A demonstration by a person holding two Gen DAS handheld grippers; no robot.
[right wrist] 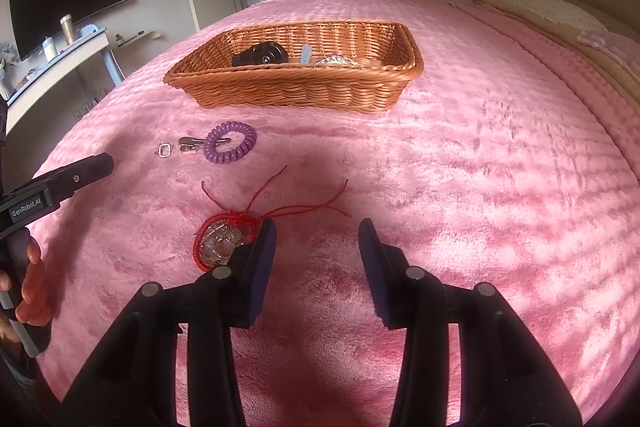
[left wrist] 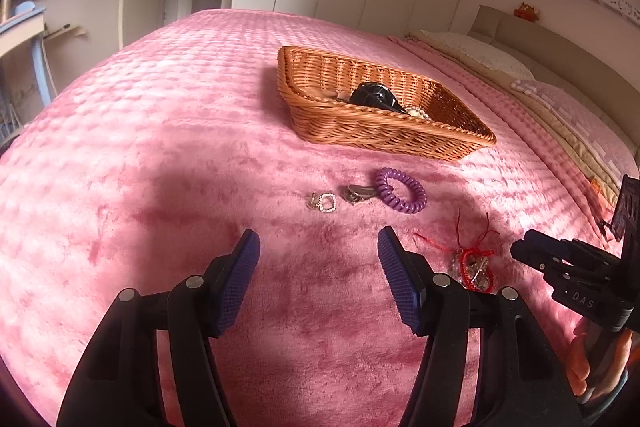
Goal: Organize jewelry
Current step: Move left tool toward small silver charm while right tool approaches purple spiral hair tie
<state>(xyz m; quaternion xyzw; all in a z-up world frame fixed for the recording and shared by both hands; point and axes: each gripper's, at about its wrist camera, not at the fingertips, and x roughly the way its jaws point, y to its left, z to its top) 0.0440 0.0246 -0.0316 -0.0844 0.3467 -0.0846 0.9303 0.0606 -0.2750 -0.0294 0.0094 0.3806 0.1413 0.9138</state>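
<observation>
Two grippers hover low over a pink blanket [right wrist: 460, 167], both with jaws spread and nothing between them. The left gripper [left wrist: 318, 255] faces a small row of pieces: a ring [left wrist: 327, 203], a clip [left wrist: 356, 194] just beside it, and a purple coil [left wrist: 401, 189] touching the clip's far end. The right gripper [right wrist: 317, 241] sits just right of a red cord [right wrist: 236, 227] looped around some clear beads, its left finger [right wrist: 262, 259] close to the loop; whether they touch is hard to tell. Beyond the row stands a basket [right wrist: 296, 89], holding a black object [right wrist: 260, 55], a pale stick and what may be a beaded piece.
</observation>
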